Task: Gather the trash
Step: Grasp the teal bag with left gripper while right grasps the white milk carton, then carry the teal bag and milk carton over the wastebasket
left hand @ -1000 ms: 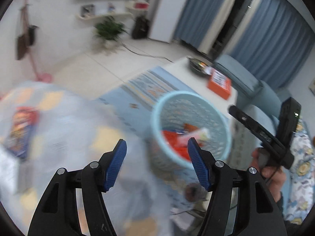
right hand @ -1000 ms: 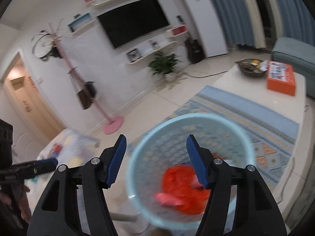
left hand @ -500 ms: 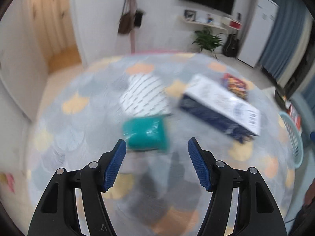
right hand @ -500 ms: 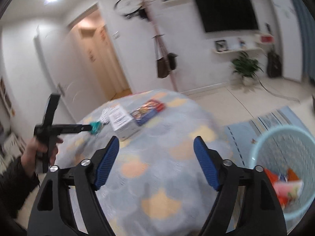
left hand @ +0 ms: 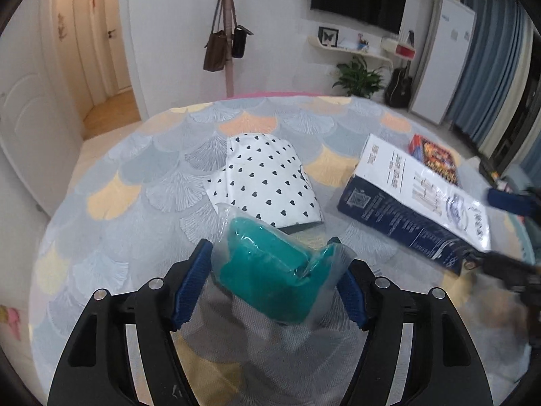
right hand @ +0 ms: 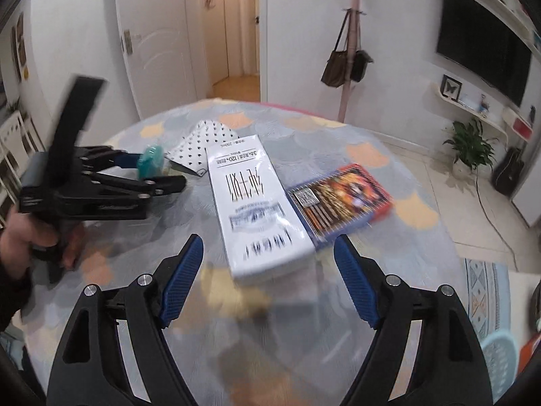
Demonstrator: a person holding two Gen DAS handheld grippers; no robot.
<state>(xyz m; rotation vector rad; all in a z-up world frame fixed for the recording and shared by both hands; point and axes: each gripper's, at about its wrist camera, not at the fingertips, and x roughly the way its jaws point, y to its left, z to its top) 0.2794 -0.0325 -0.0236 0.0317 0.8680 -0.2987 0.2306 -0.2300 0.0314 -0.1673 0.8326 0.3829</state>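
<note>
left gripper (left hand: 272, 284): jaws opening, a teal packet in clear wrap (left hand: 277, 270) between the blue pads, its ends at or against both; whether the pads press on it cannot be told
teal packet: low over the table (left hand: 142, 182), just in front of the heart-print pouch
right gripper (right hand: 268, 282): wide, nothing between the blue pads, hanging over the near end of the white carton
white carton (right hand: 257, 203): flat on the table, long side pointing away in the right wrist view, dark blue side wall in the left wrist view
red and blue snack box (right hand: 339, 194): flat, touching the carton's right side
heart-print pouch (left hand: 263, 179): white with black hearts, left of the carton, behind the packet
hand (right hand: 30, 233): on the left gripper's handle, dark sleeve at the frame edge
light blue basket (right hand: 500, 365): on the floor, lower right of the right wrist view, well apart from the table's things
</note>
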